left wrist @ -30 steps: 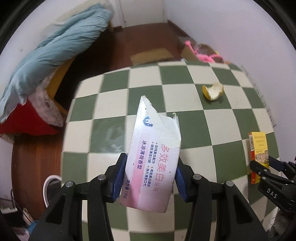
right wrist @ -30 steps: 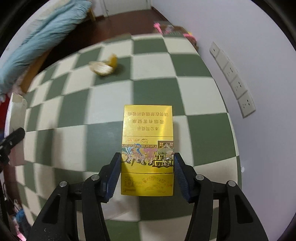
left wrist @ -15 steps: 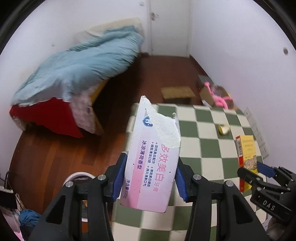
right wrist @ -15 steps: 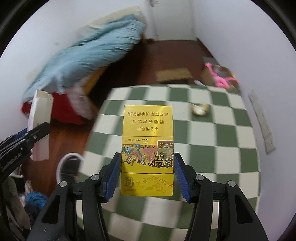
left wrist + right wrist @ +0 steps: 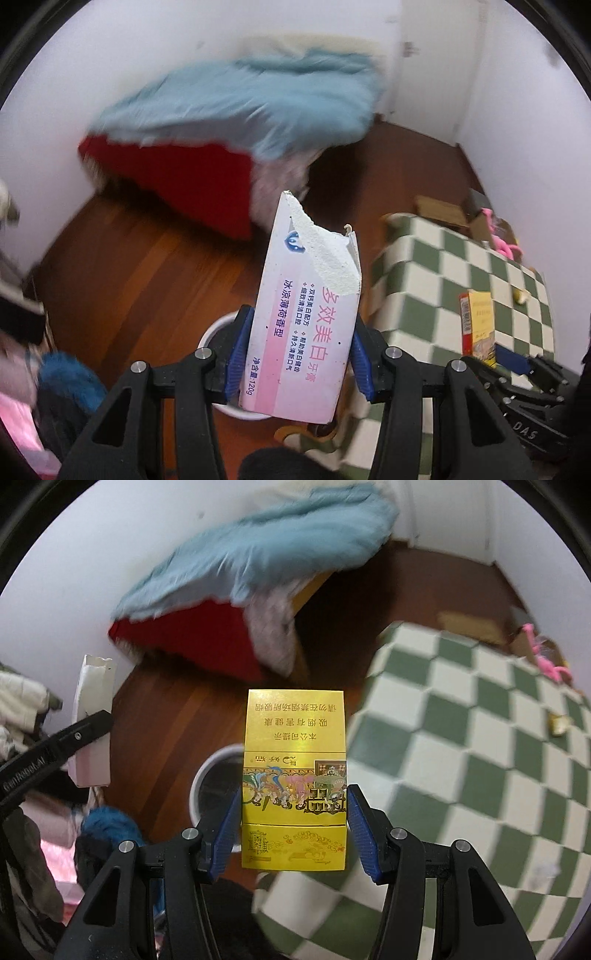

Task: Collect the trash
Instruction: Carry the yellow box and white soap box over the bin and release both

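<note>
Left wrist view: my left tongs (image 5: pixel 299 360) grip a torn toothpaste box (image 5: pixel 303 325); my right tongs (image 5: pixel 293 827) clamp a yellow cigarette pack (image 5: pixel 294 775), white bin (image 5: pixel 207 779) at nine o'clock.

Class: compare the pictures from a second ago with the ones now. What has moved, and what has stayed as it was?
Both grippers have swung away from the checkered table, out over the wooden floor toward the white bin. The left gripper still clamps the torn toothpaste box; the right gripper still clamps the yellow cigarette pack. Nothing was taken hold of or let go. The peel scrap stays on the table.
</note>
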{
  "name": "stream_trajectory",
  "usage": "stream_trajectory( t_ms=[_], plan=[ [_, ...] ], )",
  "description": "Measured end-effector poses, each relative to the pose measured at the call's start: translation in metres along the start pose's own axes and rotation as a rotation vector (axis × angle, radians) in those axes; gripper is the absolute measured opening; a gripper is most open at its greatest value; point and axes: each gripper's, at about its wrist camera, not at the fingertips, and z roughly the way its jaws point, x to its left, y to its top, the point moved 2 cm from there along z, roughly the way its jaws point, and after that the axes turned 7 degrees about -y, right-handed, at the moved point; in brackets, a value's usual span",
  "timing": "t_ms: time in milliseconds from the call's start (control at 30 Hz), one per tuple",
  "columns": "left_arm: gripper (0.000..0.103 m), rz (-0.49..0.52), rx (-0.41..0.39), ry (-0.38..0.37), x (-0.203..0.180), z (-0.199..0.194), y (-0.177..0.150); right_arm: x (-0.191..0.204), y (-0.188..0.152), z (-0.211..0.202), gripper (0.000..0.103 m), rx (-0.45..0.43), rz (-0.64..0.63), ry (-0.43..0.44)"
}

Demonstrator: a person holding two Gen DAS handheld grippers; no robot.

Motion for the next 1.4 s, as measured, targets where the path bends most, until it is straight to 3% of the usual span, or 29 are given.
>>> stream_trajectory(
  t_ms=[233,367,567,600,633,700,733,767,800,833,1000,1167,1400],
  plan=[
    [0.045,-0.207,0.222,-0.060,0.114,0.085,-0.031,0.058,-0.014,0.115,0.058,0.199,-0.040,0.022],
    [0.049,-0.281,0.308,-0.100,0.145,0.127,-0.048,0.081,-0.016,0.171,0.058,0.283,-0.060,0.013],
    [0.050,-0.332,0.392,-0.101,0.177,0.169,-0.063,0.104,-0.015,0.234,0.058,0.364,-0.091,0.006],
    [0.057,-0.335,0.403,-0.101,0.179,0.174,-0.064,0.107,-0.016,0.240,0.058,0.376,-0.097,0.006],
    [0.073,-0.339,0.410,-0.097,0.181,0.177,-0.065,0.111,-0.016,0.247,0.058,0.389,-0.102,0.010],
    [0.093,-0.352,0.412,-0.088,0.191,0.178,-0.069,0.116,-0.016,0.260,0.059,0.398,-0.107,0.011],
    [0.095,-0.358,0.411,-0.087,0.193,0.178,-0.070,0.117,-0.016,0.265,0.063,0.404,-0.110,0.021],
    [0.095,-0.365,0.411,-0.081,0.197,0.178,-0.071,0.119,-0.016,0.269,0.073,0.413,-0.111,0.036],
    [0.095,-0.373,0.409,-0.074,0.201,0.177,-0.073,0.118,-0.017,0.271,0.099,0.417,-0.107,0.050],
    [0.096,-0.378,0.406,-0.069,0.203,0.176,-0.073,0.118,-0.017,0.271,0.103,0.415,-0.106,0.058],
    [0.096,-0.356,0.370,0.019,0.209,0.161,-0.081,0.119,-0.020,0.265,0.103,0.416,-0.121,0.069],
    [0.096,-0.308,0.324,0.127,0.204,0.142,-0.092,0.121,-0.024,0.248,0.103,0.405,-0.173,0.020],
    [0.096,-0.271,0.281,0.173,0.185,0.114,-0.096,0.117,-0.027,0.209,0.103,0.368,-0.207,-0.025]
  ],
)
